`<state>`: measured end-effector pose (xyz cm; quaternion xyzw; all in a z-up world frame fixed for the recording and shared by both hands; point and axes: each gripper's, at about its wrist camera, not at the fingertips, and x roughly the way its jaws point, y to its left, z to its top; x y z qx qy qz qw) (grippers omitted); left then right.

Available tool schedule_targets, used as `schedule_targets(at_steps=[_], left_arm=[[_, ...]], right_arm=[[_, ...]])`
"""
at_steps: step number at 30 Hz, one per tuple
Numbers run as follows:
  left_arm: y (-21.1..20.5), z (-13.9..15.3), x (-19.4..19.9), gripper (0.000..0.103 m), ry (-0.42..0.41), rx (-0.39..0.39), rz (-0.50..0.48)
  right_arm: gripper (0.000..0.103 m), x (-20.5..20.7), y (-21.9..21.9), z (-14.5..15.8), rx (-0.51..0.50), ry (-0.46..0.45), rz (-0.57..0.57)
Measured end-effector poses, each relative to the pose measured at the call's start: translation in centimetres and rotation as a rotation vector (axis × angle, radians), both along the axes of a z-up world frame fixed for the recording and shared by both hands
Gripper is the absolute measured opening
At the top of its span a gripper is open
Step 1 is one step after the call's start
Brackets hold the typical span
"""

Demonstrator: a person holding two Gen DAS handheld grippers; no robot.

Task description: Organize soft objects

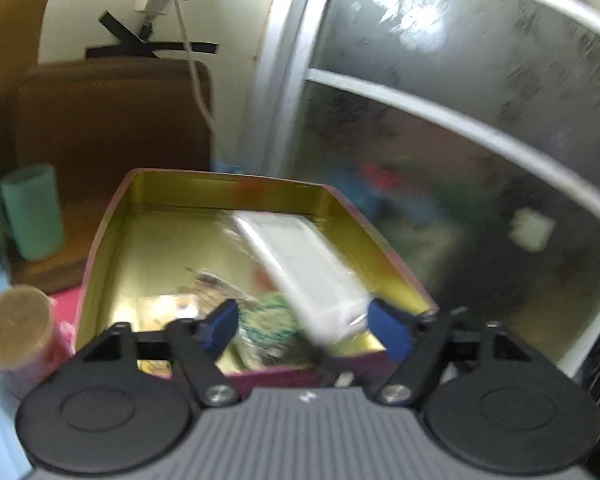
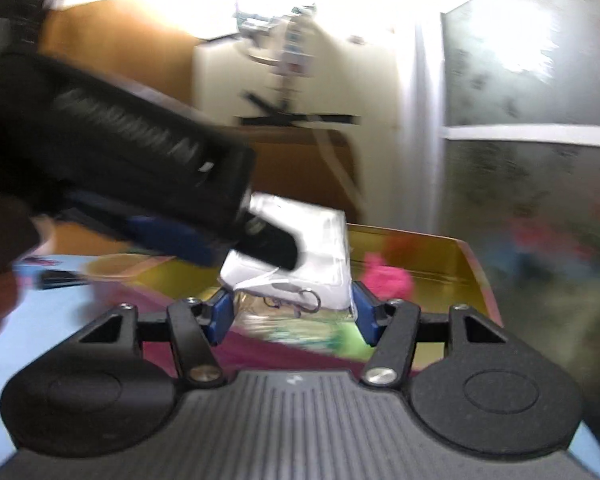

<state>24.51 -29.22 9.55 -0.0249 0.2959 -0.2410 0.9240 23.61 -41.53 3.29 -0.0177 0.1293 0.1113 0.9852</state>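
Note:
A white soft packet in clear wrap [image 1: 308, 268] lies tilted over the gold tin box [image 1: 148, 196] with pink outer walls. My left gripper [image 1: 304, 330] is open above the box's near edge, its right pad next to the packet's near end. Green-patterned and yellow packets [image 1: 268, 324] lie in the box below. In the right wrist view my right gripper [image 2: 294, 312] is open just before the same white packet [image 2: 324, 248], with the left gripper's body [image 2: 140, 148] reaching in from the left over it. The frames are blurred by motion.
A teal cup [image 1: 32, 212] and a brown cushion [image 1: 104, 132] stand behind the box at left. A cork-lidded jar [image 1: 16, 332] stands at near left. A frosted glass door [image 1: 460, 120] is at right. A pink object [image 2: 388, 276] lies in the box.

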Motion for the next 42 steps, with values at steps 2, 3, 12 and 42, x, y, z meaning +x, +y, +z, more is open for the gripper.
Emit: schedule_targets(at_steps=[2,3,12,42], left_arm=[[-0.3,-0.8,-0.1,0.076,-0.005,0.029,0.027],[0.0,-1.0,-0.3,0.076,0.001,0.018,0.028],[10.5,-3.0,-5.9,0.076,0.005,-0.051,0.127],[38.8,-7.1,-17.1,0.087,0.036,-0.303,0.601]], right_arm=[[0.07,2.2,-0.6,-0.8,-0.035,0.06,-0.098],[0.07,2.6,-1.1,-1.1,-0.028,0.08,-0.118],[0.068,-0.3,-0.6,-0.6,0.073,0.04,-0.023],[0.065,11.8,35.8,-1.7,0.057,0.629,0.233]])
